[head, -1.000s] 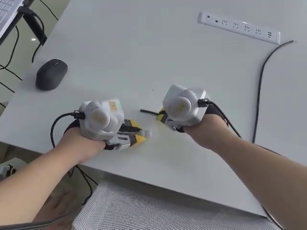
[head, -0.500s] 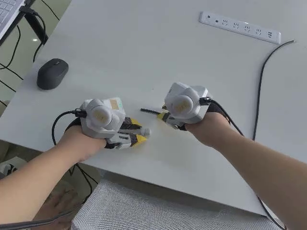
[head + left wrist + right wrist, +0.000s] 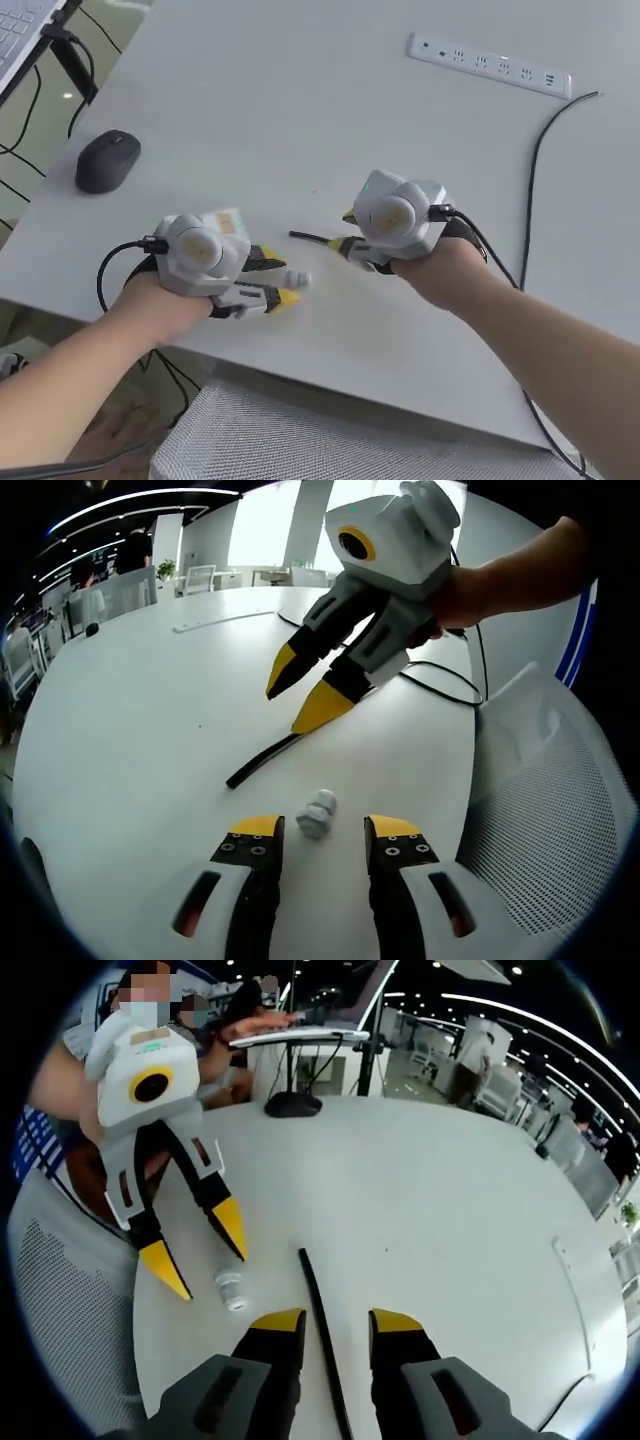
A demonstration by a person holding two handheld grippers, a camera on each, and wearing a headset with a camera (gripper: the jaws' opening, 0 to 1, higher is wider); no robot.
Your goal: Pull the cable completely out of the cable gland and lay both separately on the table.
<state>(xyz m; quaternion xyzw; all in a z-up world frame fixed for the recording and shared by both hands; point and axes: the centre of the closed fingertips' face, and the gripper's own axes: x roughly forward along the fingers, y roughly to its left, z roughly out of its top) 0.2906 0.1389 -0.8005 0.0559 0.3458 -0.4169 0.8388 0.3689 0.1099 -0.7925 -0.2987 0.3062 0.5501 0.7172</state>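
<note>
Table (image 3: pixel 300 100) ahead of both grippers: wide bare stretch, open passage up to the power strip (image 3: pixel 490 66) at the far edge. Mouse (image 3: pixel 108 160) sits at the left edge, well apart from the left gripper (image 3: pixel 280 277). Black cord (image 3: pixel 535 170) runs down the right side, near the right gripper's (image 3: pixel 342 230) hand. Between the two sets of tips, room is tight: cable gland (image 3: pixel 318 813) lies just ahead of the left jaws, and cable (image 3: pixel 318 1320) runs through the right jaws' gap. Both pairs stand parted. Chair (image 3: pixel 300 440) mesh borders the near edge.
</note>
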